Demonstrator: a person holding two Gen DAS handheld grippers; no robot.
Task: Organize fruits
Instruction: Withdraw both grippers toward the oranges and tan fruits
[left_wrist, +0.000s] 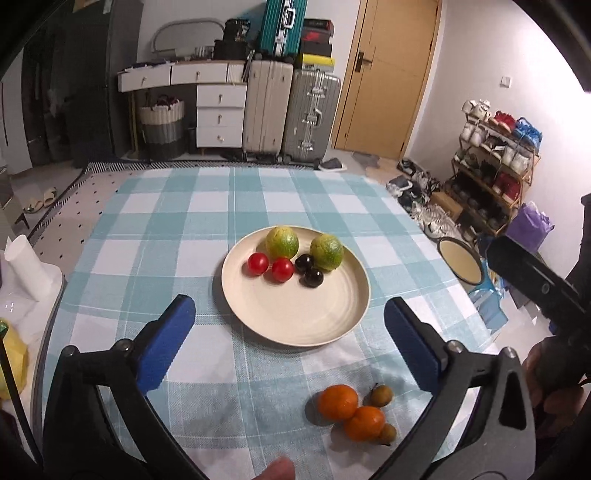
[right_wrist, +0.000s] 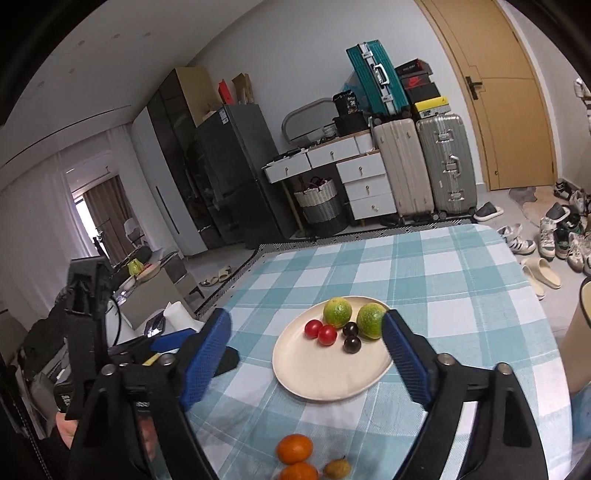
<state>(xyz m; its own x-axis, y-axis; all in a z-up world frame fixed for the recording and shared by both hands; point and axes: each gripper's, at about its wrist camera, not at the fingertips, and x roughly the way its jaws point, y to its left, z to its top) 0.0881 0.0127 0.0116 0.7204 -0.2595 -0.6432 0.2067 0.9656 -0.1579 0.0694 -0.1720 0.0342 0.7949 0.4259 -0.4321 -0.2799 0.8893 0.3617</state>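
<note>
A cream plate (left_wrist: 295, 321) (right_wrist: 325, 376) sits mid-table on the blue checked cloth (left_wrist: 184, 221). On it lie two green limes (left_wrist: 282, 242) (right_wrist: 337, 312), two red cherry tomatoes (left_wrist: 282, 269) (right_wrist: 327, 335) and two dark cherries (left_wrist: 313, 277) (right_wrist: 352, 344). Off the plate, nearer me, are two oranges (left_wrist: 338, 402) (right_wrist: 294, 448) and two small brown fruits (left_wrist: 381, 396) (right_wrist: 337, 468). My left gripper (left_wrist: 290, 314) is open above the plate's near rim with nothing between its blue pads. My right gripper (right_wrist: 306, 328) is open too, framing the plate, and holds nothing.
A white stand and a yellow object (left_wrist: 13, 362) sit at the table's left edge. A hand (left_wrist: 550, 387) holds the other gripper at right. Suitcases (left_wrist: 291, 110), drawers, a door and a shoe rack (left_wrist: 495, 173) line the room beyond the table.
</note>
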